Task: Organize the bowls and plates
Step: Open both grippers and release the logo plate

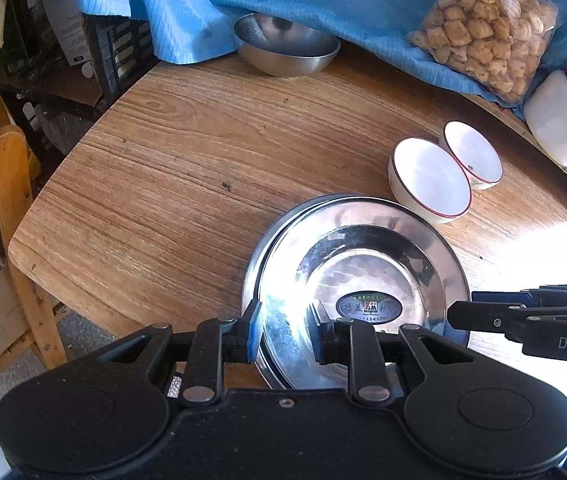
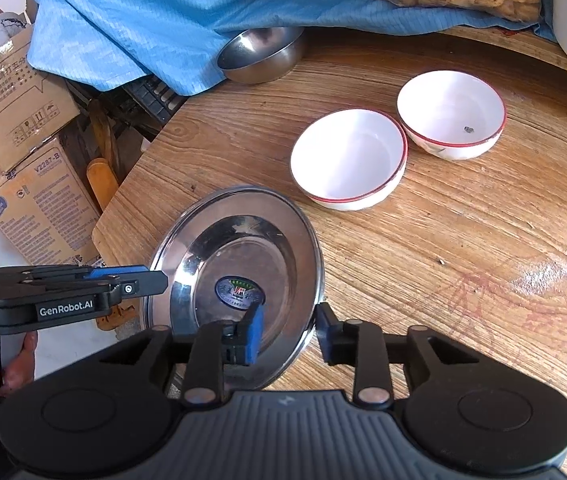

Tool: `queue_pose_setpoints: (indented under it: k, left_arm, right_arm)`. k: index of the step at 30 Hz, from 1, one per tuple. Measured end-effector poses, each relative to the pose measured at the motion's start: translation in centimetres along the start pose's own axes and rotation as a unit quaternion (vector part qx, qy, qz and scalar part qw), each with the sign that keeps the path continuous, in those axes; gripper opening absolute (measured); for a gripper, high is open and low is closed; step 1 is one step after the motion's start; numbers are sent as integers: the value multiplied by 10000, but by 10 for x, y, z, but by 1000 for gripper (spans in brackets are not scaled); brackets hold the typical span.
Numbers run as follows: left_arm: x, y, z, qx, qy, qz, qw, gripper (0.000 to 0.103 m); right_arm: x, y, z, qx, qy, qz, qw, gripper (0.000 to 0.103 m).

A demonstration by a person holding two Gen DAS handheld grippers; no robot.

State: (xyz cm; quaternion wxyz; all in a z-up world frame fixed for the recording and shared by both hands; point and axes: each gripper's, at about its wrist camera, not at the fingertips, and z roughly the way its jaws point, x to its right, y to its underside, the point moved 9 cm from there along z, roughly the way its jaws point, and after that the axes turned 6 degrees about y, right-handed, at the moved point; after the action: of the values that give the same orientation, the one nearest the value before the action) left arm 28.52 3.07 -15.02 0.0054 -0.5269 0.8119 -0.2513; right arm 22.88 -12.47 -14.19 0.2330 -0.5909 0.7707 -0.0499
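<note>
Wooden tabletop (image 1: 171,184) fills both of my wrist views, with a blue cloth (image 1: 283,4) draped along its far edge and cardboard boxes (image 2: 23,152) stacked off its left side. I take the steel plate stack (image 1: 359,276) as my landmark: it sits at the near left corner of the tabletop, a shiny plate with an oval label in its well resting on at least one more rim that peeks out on the left.

My left hand-held gripper (image 1: 285,334) is partly open, and its two blue-padded fingers straddle the near left rim of the stack; I cannot tell whether the pads touch the metal. My right hand-held gripper (image 2: 289,330) is likewise partly open around the near right rim, one finger over the plate's inside and the other outside the edge, with daylight visible between pad and rim.

Beyond the stack to the right stand two white bowls with red rims, the nearer bowl (image 2: 349,158) just beside the farther bowl (image 2: 451,114), their rims touching or almost so. Well behind the stack, a steel bowl (image 1: 285,44) sits half under the cloth. A clear bag of fried puffs (image 1: 487,28) lies on the cloth, far right of the stack.
</note>
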Motion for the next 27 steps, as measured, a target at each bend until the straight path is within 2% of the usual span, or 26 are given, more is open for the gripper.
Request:
queue_pose_setpoints:
  k: [1, 2, 3, 4, 5, 6, 7, 10, 13, 18, 24, 27]
  left_arm:
    - [-1, 0, -1, 24, 5, -37, 10000, 37]
    - [-1, -1, -2, 62, 14, -96, 9999, 49]
    - [-3, -3, -5, 150, 65, -224, 9996, 58]
    - [-6, -4, -7, 242, 139, -378, 9989, 76]
    - [-9, -6, -10, 342, 230, -554, 9976, 85]
    - [-13, -9, -13, 442, 318, -735, 9958, 87]
    - [-15, -10, -15, 496, 362, -848, 9945, 89]
    - [-27, -15, -17, 625, 361, -1182, 9904, 102]
    - [-37, -18, -18, 709, 277, -1436, 9867, 102]
    - [-46, -21, -16, 726, 63, -1361, 9880, 102]
    - [-53, -28, -7, 708, -39, -1177, 9905, 102]
    - [-57, -36, -2, 685, -30, -1108, 9915, 102]
  right_arm:
    - [0, 0, 0, 0, -6, -1, 10000, 39]
    - [0, 0, 0, -1, -6, 5, 10000, 39]
    - [0, 0, 0, -2, -9, 14, 10000, 44]
    - [0, -1, 1, -2, -5, 32, 10000, 51]
    - [0, -1, 1, -6, 17, 55, 10000, 64]
    - [1, -1, 1, -5, 34, 82, 10000, 71]
    - [2, -1, 2, -4, 39, 110, 9999, 72]
    - [5, -2, 3, -31, 128, 181, 9997, 87]
    - [9, -4, 5, -42, 323, 188, 9993, 102]
    - [12, -7, 9, -69, 867, 28, 9962, 103]
    - [9, -7, 14, -147, 1051, -42, 9943, 103]
    - [11, -12, 8, -66, 1278, 54, 9918, 103]
